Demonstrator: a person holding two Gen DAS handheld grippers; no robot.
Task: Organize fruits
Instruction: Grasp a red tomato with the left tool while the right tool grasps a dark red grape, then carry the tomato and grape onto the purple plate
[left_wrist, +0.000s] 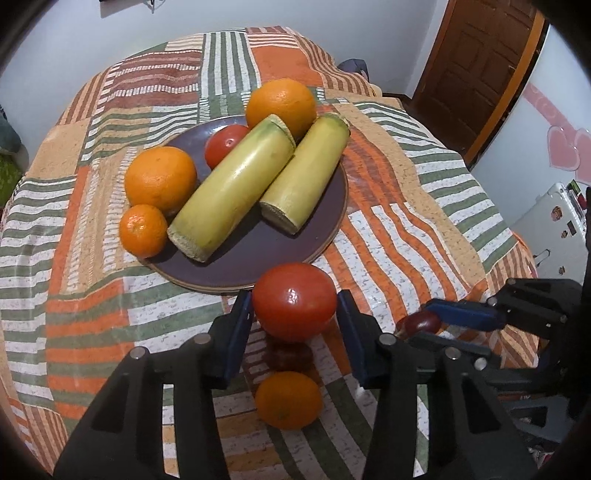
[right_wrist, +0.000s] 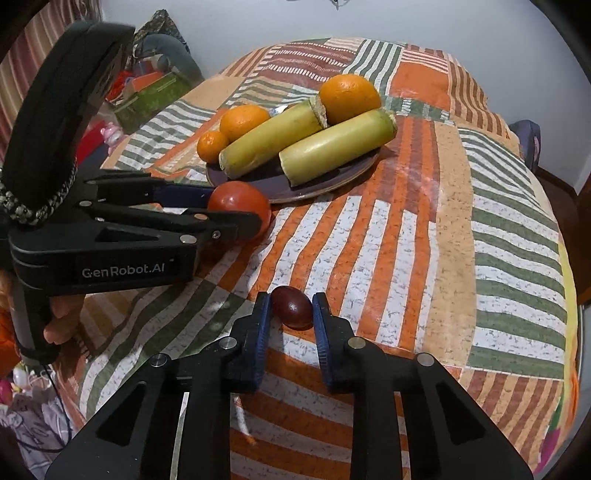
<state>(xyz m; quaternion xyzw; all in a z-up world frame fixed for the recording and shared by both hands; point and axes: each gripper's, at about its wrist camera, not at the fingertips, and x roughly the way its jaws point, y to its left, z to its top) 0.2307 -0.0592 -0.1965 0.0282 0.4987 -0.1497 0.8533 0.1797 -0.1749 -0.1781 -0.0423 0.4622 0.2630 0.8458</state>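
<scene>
My left gripper (left_wrist: 294, 308) is shut on a red tomato (left_wrist: 294, 301) and holds it above the cloth, just in front of the dark plate (left_wrist: 255, 254). The plate carries two oranges (left_wrist: 160, 179), a mandarin (left_wrist: 143, 230), a small tomato (left_wrist: 225, 144) and two yellow-green cut stalks (left_wrist: 236, 188). My right gripper (right_wrist: 291, 314) is shut on a small dark red fruit (right_wrist: 292, 306) low over the cloth. It also shows in the left wrist view (left_wrist: 423, 321). A loose mandarin (left_wrist: 289, 400) and a dark fruit (left_wrist: 288, 356) lie under my left gripper.
The round table has a striped patchwork cloth (right_wrist: 424, 229). A wooden door (left_wrist: 476, 70) and a white fridge (left_wrist: 550, 229) stand to the right. Boxes and clutter (right_wrist: 147, 92) lie beyond the table's left edge.
</scene>
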